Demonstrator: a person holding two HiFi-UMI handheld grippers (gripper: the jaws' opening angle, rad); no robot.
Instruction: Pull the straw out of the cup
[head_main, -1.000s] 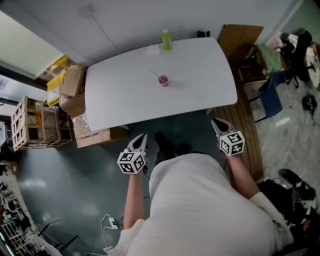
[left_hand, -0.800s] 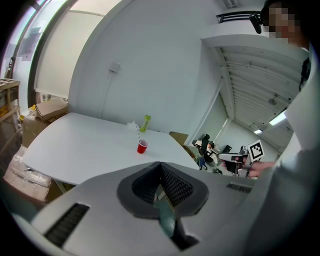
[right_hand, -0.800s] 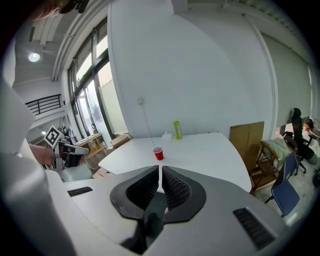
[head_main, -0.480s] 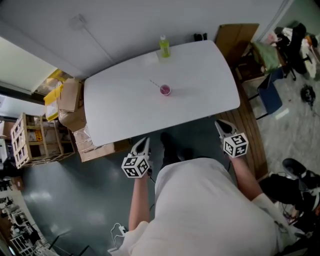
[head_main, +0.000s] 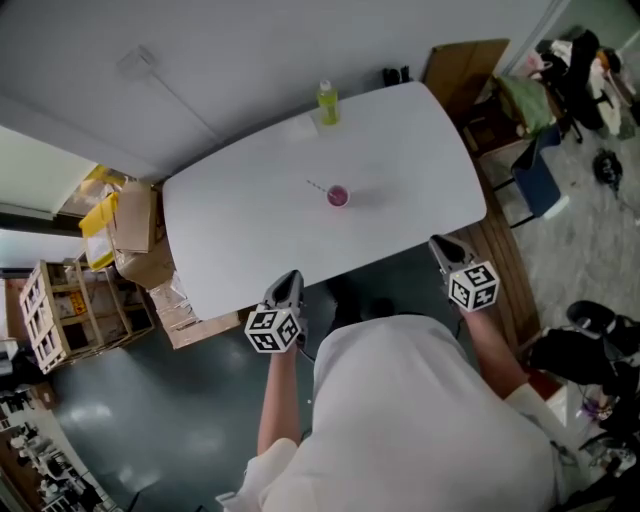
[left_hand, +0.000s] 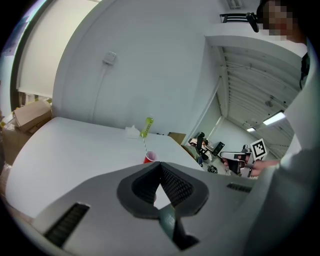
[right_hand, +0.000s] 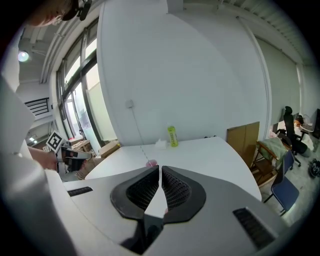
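Observation:
A small pink cup stands near the middle of the white table, with a thin straw leaning out of it to the left. The cup shows red beyond the left jaws, and the cup appears small past the right jaws. My left gripper hovers at the table's near edge, shut and empty. At the near right corner, my right gripper is shut too, with nothing in it. Both are well short of the cup.
A green bottle and a white crumpled tissue stand at the table's far edge. Cardboard boxes and a wooden crate lie left of the table. A chair and clutter sit at the right. A cable runs down the wall.
Both grippers have moved forward toward the table's near edge, and the table and cup have come nearer. The jaws of both stayed shut.

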